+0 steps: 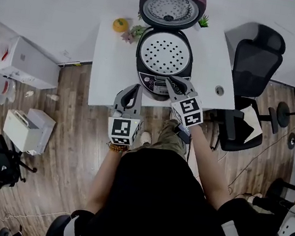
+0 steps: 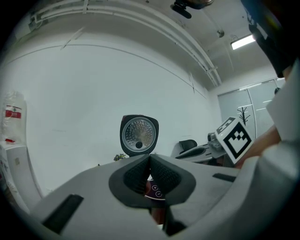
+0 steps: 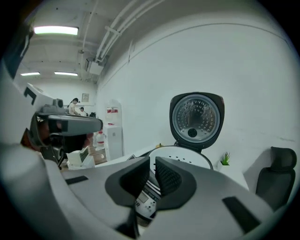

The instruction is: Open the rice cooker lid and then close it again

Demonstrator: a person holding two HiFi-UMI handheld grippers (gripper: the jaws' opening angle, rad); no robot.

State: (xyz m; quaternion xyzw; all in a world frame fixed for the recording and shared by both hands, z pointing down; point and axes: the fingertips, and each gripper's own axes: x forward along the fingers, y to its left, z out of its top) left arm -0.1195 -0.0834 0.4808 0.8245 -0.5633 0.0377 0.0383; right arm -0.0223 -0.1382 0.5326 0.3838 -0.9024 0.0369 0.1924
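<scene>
On the white table (image 1: 105, 63): a rice cooker (image 1: 142, 76) is seen at 12 o'clock from the person, in the upper middle of the head view
Lid (image 1: 171, 7): stood fully open, hinged at the cooker's 12 o'clock edge, with its metal inner face shown
Pot opening: covered by a white perforated plate (image 1: 165, 52)
Control panel (image 1: 151, 82): set on the cooker's 6 o'clock side
Left gripper (image 1: 134, 89): held at 7 o'clock of the cooker, tips over the table's near strip; jaws pressed together, nothing caught between them
Right gripper (image 1: 171, 80): held at 5 o'clock of the cooker, tip over the control panel; contact with the panel cannot be told; jaws drawn to a thin slit, nothing gripped
Yellow round object (image 1: 120, 25): placed at 10 o'clock of the cooker
Small green plant (image 1: 204, 22): set at 1 o'clock, just beside the lid
Black office chair (image 1: 257, 54): seen at 3 o'clock, past the table's edge
</scene>
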